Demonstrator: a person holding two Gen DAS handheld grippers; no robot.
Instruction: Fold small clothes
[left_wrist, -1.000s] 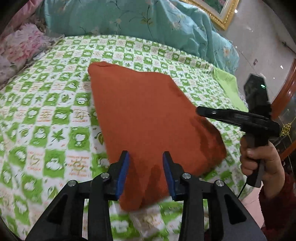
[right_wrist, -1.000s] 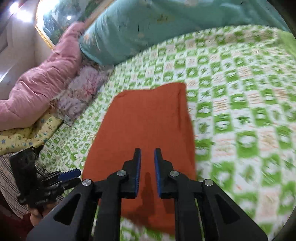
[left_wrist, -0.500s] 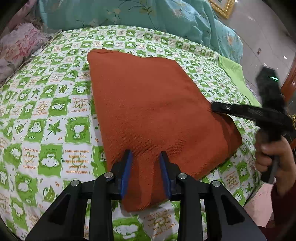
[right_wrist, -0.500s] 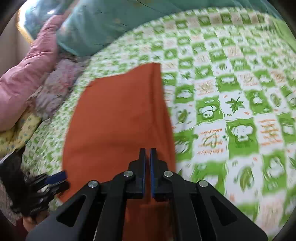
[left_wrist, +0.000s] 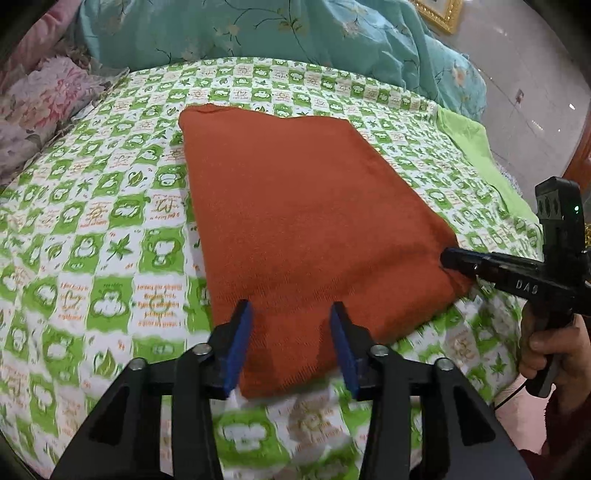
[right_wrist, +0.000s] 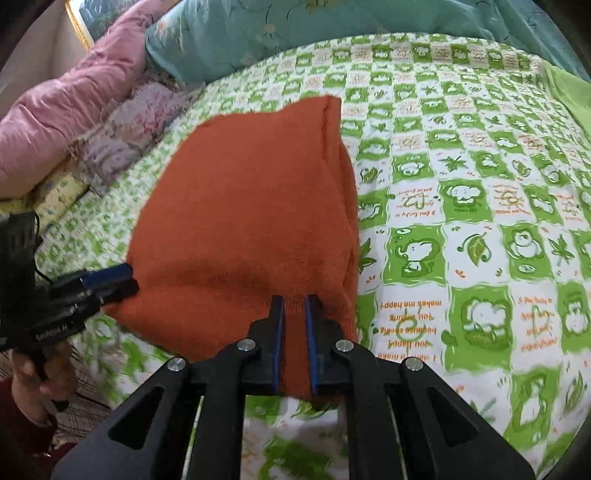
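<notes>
Left wrist view: the orange garment (left_wrist: 306, 221) lies flat on the bed (left_wrist: 92, 229), its long axis running from the lower centre toward the upper left. The left hand-held gripper (left_wrist: 291, 332) straddles the near edge, jaws opening, pads clear of the cloth. The right hand-held gripper (left_wrist: 448, 260) meets the near right corner; in the right wrist view its jaws are opening with a fold of cloth between them.
</notes>
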